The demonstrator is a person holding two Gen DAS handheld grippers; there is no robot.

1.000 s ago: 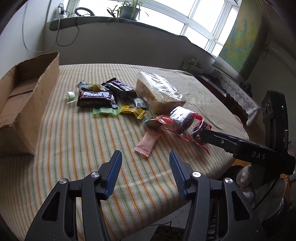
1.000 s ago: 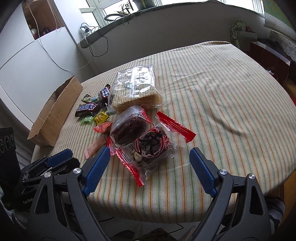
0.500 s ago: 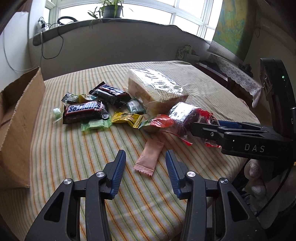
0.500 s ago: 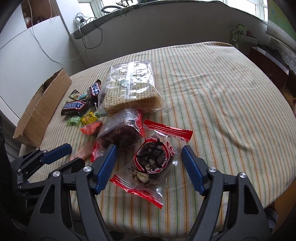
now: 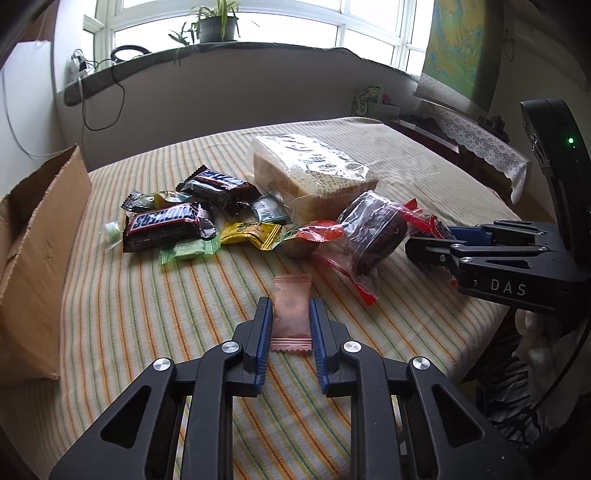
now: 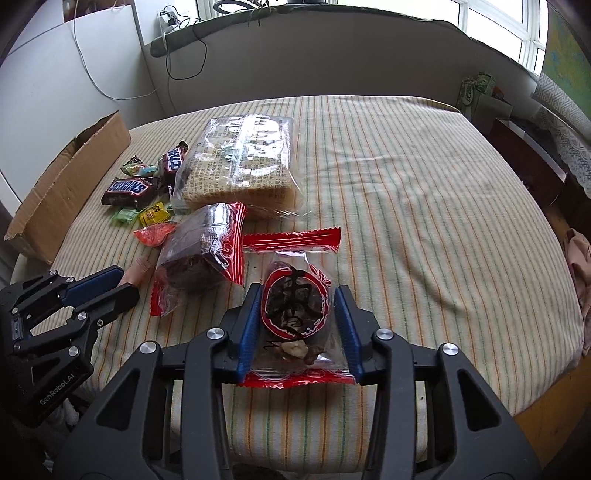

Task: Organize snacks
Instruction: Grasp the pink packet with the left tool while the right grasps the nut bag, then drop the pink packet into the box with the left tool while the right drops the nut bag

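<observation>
Striped cloth (image 5: 155, 332) covers the table, with a window sill and potted plant (image 5: 216, 26) behind it and a cardboard box (image 5: 40, 258) open at the left edge. Snacks lie in a loose heap near the middle: a Snickers bar (image 5: 166, 225) beside a second dark bar (image 5: 218, 186), small green (image 5: 188, 251) and yellow (image 5: 255, 234) candies, a red-topped jelly cup (image 5: 314, 238), and a large clear bag of wafers (image 5: 310, 173) behind them. A dark cake in a red-edged wrapper (image 5: 369, 232) lies just right of the cup.

Nearest the left gripper (image 5: 291, 314), apart from the heap, a pink sachet (image 5: 291, 314) lies flat on the cloth. The jaws have just been closing and now stand narrow with the blue pads against the sachet's two long sides.

The right gripper (image 6: 299, 314) has also just been closing; its pads press the sides of a date-and-walnut pack (image 6: 297, 306) with a red seal, which rests on the cloth just right of the dark cake (image 6: 199, 258). Both packs sit on the table, neither visibly raised
</observation>
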